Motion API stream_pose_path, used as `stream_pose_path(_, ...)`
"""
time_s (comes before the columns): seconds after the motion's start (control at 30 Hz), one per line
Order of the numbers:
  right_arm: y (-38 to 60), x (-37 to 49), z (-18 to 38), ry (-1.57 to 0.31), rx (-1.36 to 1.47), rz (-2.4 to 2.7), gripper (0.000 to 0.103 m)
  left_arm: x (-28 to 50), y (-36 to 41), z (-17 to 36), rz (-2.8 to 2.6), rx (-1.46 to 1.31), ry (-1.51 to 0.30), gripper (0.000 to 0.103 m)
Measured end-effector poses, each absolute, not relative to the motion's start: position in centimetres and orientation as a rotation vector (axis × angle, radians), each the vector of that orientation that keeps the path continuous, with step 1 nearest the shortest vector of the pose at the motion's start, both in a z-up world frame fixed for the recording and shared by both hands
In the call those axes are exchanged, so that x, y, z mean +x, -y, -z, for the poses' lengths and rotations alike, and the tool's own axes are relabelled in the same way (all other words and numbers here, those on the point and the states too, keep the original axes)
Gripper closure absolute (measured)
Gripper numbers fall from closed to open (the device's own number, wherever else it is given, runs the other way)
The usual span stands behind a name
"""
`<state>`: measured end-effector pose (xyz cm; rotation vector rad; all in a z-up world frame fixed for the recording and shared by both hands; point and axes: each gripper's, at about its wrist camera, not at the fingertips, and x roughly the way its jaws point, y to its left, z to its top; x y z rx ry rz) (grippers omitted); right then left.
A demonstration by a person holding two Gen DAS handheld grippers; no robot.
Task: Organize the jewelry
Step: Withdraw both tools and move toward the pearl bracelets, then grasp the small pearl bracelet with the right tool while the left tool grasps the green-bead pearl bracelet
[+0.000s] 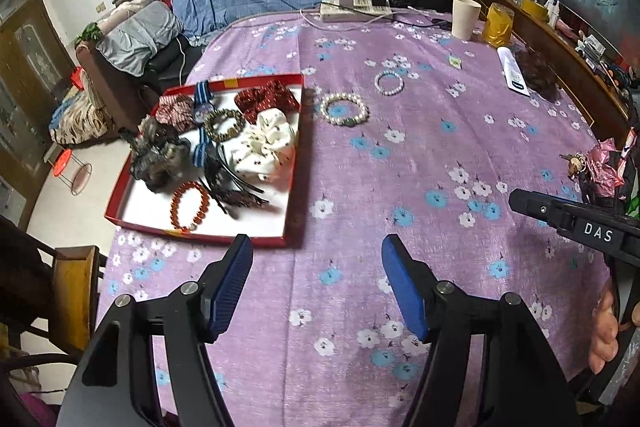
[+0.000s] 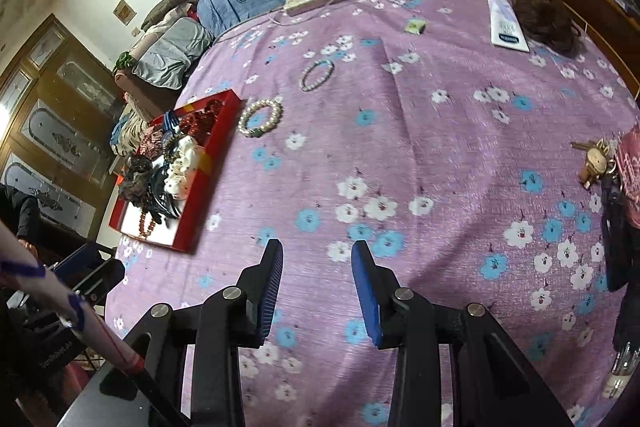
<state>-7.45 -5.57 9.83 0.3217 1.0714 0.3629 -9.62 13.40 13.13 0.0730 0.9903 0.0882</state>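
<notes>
A red tray with a white floor sits on the left of the purple flowered tablecloth. It holds scrunchies, a striped watch, a bronze bead bracelet, black hair clips and an orange bead bracelet. A large pearl bracelet lies on the cloth just right of the tray, and a smaller pearl bracelet lies farther back. My left gripper is open and empty, above the cloth near the tray's front right corner. My right gripper is open and empty; both pearl bracelets lie well ahead of it.
At the table's far edge stand a power strip, a beige cup and a yellow jar. A white tube and a dark hairpiece lie at the right. Keys and pink wrapping sit at the right edge. A wooden chair stands left.
</notes>
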Motion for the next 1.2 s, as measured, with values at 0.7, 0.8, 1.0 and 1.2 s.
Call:
stream_pose_path(0.7,4.7,3.2,-7.1,-1.105,0.266,-0.318,0.064,8.2,-12.6,-6.9,0.128,0.004,-1.065,0.038)
stream_pose_path(0.8,3.7,6.6,-7.0,-1.088,0.239,-0.322,0.064,10.5,-13.0,-6.1,0.152,-0.021,-1.067,0.043)
stream_pose_path(1.0,1.4,12.5,-6.0,-1.093,0.196,-0.342,0.064,13.1,-12.6,-4.6,0.233,-0.035,-1.094,0.050)
stream_pose_path(1.2,-1.2,16.6,-4.8,-1.121,0.112,-0.349,0.064,14.2,-12.1,-3.1,0.266,-0.027,-1.126,0.051)
